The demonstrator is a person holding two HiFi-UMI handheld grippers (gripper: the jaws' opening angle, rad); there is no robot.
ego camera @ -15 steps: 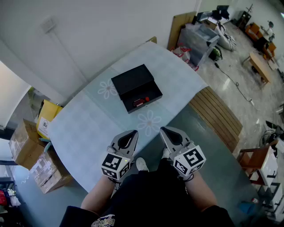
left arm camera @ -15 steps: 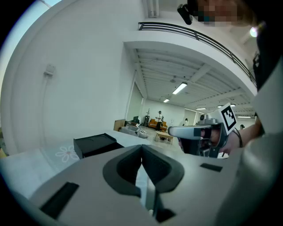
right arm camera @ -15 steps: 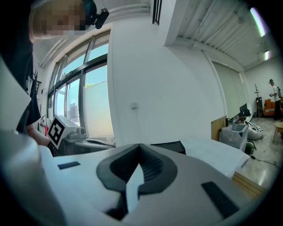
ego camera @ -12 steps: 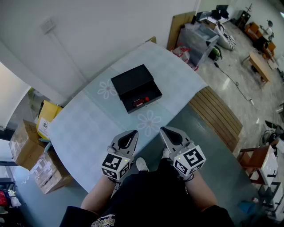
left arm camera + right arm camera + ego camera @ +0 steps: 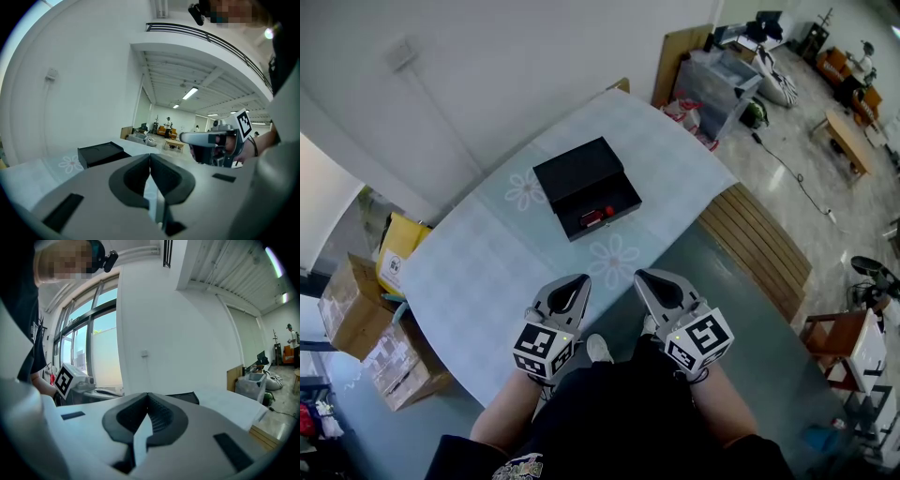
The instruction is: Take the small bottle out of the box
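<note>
Your head view is bright, evenly lit and sharp, with fisheye bending at its edges. Daylight from the windows point(image 5: 89, 333) washes out your right gripper view's left side. Overhead, ceiling strip lights point(image 5: 190, 93) light your left gripper view; the left gripper point(image 5: 150, 159) reads soft up close, corners vignetted black.

Counter point(image 5: 478, 272): long top with rounded corners, covered by a pale blue checked cloth point(image 5: 675, 159) with white flower motifs point(image 5: 614, 258). One item directly on it: black box point(image 5: 586, 186), lid open, near mid-counter. One flower sits just left of the box, one just in front.
</note>
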